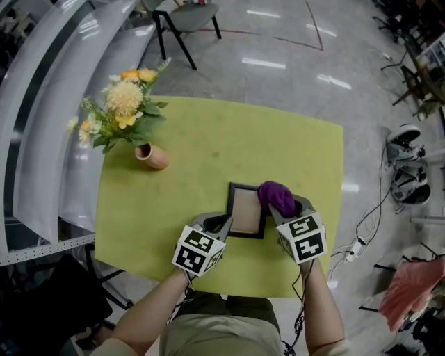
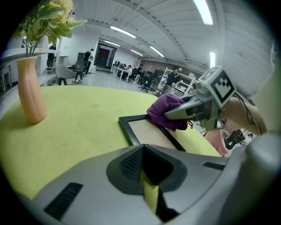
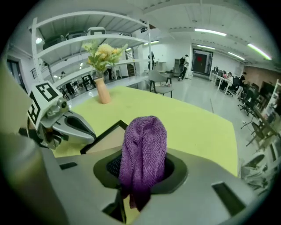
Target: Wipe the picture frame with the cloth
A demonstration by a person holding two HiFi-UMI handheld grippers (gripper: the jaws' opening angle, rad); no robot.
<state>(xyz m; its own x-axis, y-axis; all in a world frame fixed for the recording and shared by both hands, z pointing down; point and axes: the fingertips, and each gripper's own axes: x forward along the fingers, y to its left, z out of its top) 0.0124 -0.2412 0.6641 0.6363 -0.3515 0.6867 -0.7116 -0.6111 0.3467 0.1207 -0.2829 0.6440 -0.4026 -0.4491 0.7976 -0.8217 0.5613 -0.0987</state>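
A small black picture frame (image 1: 245, 211) with a pale panel lies flat on the yellow-green table (image 1: 208, 146), near its front edge. My right gripper (image 1: 281, 208) is shut on a bunched purple cloth (image 1: 277, 195), which rests over the frame's right far corner. In the right gripper view the cloth (image 3: 145, 149) sticks up from between the jaws, with the frame (image 3: 105, 134) just beyond. My left gripper (image 1: 221, 222) sits at the frame's left near side, jaws together, holding nothing. In the left gripper view the frame (image 2: 147, 132) lies ahead, with the cloth (image 2: 167, 112) on its far corner.
A tan vase (image 1: 151, 155) of yellow flowers (image 1: 124, 101) stands on the table's far left part. White shelving (image 1: 42, 139) runs along the left. A chair (image 1: 184, 21) stands beyond the table. Cables and headsets (image 1: 407, 163) lie on the floor at right.
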